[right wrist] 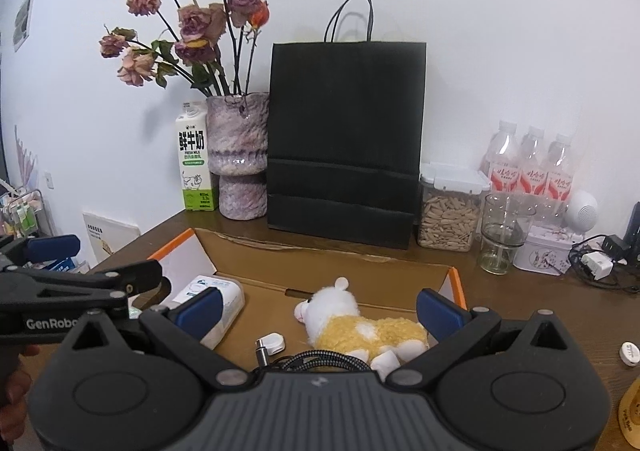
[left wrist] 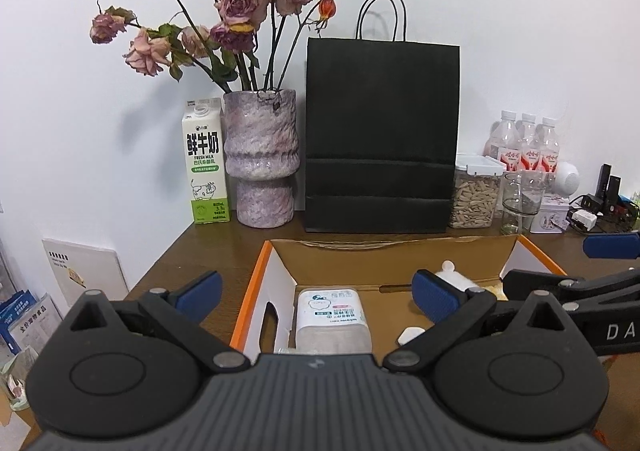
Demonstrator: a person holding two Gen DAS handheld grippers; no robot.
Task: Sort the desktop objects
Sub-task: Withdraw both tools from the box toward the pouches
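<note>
An open cardboard box (left wrist: 280, 263) with orange edges lies on the wooden desk; it also shows in the right wrist view (right wrist: 256, 251). Inside it lie a white tissue pack (left wrist: 332, 315) (right wrist: 224, 295), a yellow and white plush animal (right wrist: 360, 325), a small white charger (right wrist: 274, 343) and a braided cable (right wrist: 320, 359). My left gripper (left wrist: 316, 295) is open and empty above the box's left part. My right gripper (right wrist: 318, 309) is open and empty above the plush. The right gripper also shows at the right edge of the left wrist view (left wrist: 592, 263).
At the back stand a milk carton (left wrist: 206, 163), a purple vase of dried roses (left wrist: 260, 159), a black paper bag (left wrist: 380, 139), a seed jar (left wrist: 474, 195), a glass cup (left wrist: 520, 203), three water bottles (left wrist: 528, 147), a tin (right wrist: 544, 251) and chargers with cords (right wrist: 600, 263).
</note>
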